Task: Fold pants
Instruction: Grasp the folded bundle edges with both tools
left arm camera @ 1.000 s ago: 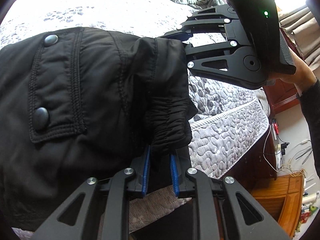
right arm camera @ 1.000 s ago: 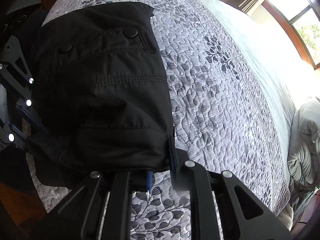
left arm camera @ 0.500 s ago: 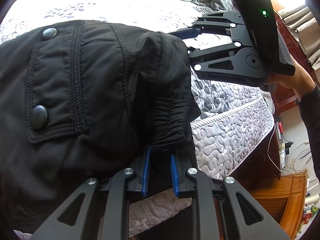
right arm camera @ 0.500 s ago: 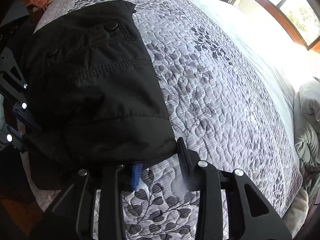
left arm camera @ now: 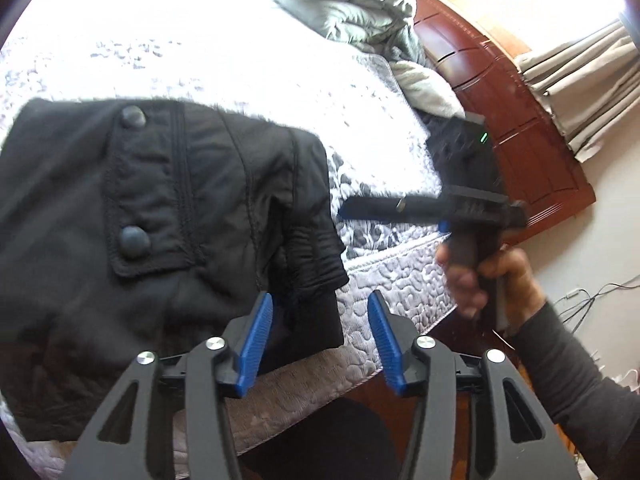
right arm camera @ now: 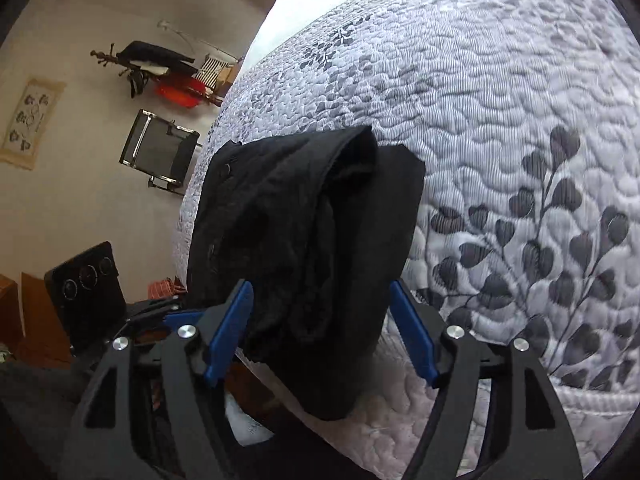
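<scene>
Folding looks basically done: the black pants [left arm camera: 168, 216] lie as a compact stack at the near edge of the quilted mattress [right arm camera: 520, 140], snap-button pocket flap up, elastic cuff end hanging slightly over the edge. You've let go on both sides. Your left gripper [left arm camera: 320, 332] has just been opening; its blue pads stand apart with the cuff corner between them, not pressed. Your right gripper [right arm camera: 320, 332] has also just been opening, jaws spread wide around the bundle's end, no squeeze visible. In the left view your right hand [left arm camera: 492, 276] is blurred, off to the side of the stack. Left, as I judge it: pull both clear, maybe square the overhanging end. Grey duvet [left arm camera: 360, 4] sits far up the bed.
</scene>
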